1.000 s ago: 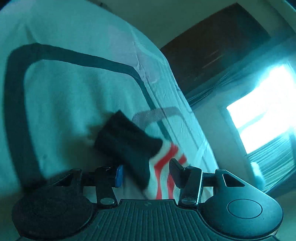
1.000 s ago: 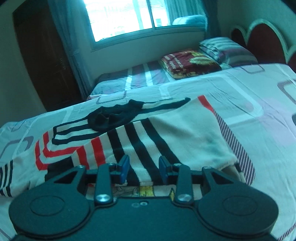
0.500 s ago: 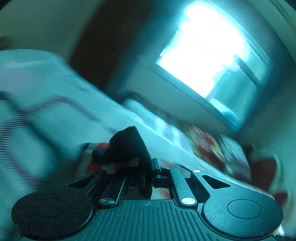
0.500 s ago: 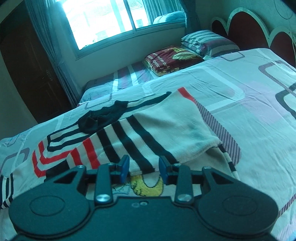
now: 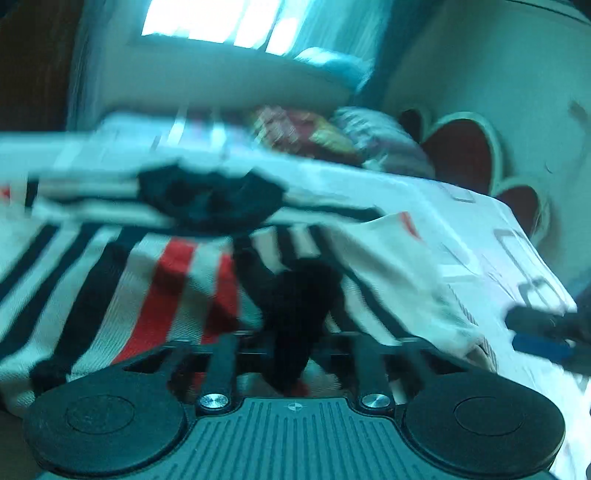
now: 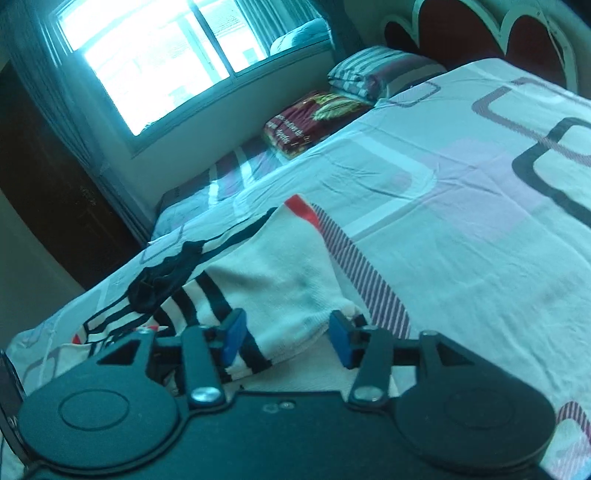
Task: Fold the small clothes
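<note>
A small white garment with black and red stripes point(image 5: 155, 280) lies on the bed, its black collar point(image 5: 210, 199) at the far side. My left gripper point(image 5: 295, 332) is shut on the garment's black cuff point(image 5: 299, 310) and holds it over the striped body; this view is blurred. In the right wrist view the garment point(image 6: 273, 280) lies folded, its folded edge just ahead of my right gripper point(image 6: 286, 336), which is open and empty. The right gripper's blue pads point(image 5: 539, 347) also show at the right edge of the left wrist view.
The bed sheet point(image 6: 461, 229) has a pattern of rounded rectangles and stretches away to the right. Folded blankets point(image 6: 314, 122) and a striped pillow point(image 6: 376, 72) lie at the far end by the window. A red headboard point(image 6: 491, 33) stands behind.
My left gripper closed on the black cuff and swung it round over the striped body. My right gripper opened wider, tilted, and drew to the garment's right edge.
</note>
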`<act>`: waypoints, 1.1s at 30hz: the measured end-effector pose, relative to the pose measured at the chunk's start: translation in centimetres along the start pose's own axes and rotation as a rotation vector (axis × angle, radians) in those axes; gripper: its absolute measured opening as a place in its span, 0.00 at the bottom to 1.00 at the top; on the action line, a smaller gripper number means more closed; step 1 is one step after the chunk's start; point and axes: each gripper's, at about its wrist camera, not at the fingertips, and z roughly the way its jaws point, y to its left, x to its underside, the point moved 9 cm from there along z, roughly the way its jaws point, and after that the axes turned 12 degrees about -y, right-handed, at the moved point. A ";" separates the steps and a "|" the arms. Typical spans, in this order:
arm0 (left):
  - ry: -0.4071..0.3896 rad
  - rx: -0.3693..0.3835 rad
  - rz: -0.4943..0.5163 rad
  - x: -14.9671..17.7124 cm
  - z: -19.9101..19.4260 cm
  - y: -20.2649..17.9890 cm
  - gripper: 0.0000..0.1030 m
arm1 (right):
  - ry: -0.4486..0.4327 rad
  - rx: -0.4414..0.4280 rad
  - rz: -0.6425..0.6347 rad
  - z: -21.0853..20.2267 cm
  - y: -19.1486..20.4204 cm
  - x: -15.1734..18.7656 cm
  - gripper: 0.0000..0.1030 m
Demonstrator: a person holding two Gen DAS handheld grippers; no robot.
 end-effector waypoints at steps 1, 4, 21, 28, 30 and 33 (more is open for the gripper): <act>-0.037 0.006 0.023 -0.5 -1.8 -0.7 0.50 | 0.002 -0.027 0.006 0.1 0.5 0.1 0.55; -0.100 -0.067 0.065 -1.7 -7.0 2.2 0.50 | 0.043 -0.136 0.032 1.0 2.9 1.3 0.54; -0.040 -0.352 0.022 2.1 -15.8 22.6 0.49 | 0.150 -0.117 0.002 6.4 8.1 5.8 0.26; -0.023 -0.346 0.062 2.0 -13.2 21.2 0.49 | 0.030 -0.141 -0.060 5.2 9.2 2.6 0.06; -0.018 -0.343 0.061 1.9 -13.2 21.2 0.49 | -0.024 -0.148 -0.078 3.8 9.1 1.0 0.06; -0.014 -0.337 0.065 2.0 -13.1 21.2 0.46 | -0.037 -0.100 -0.112 3.7 7.3 0.8 0.06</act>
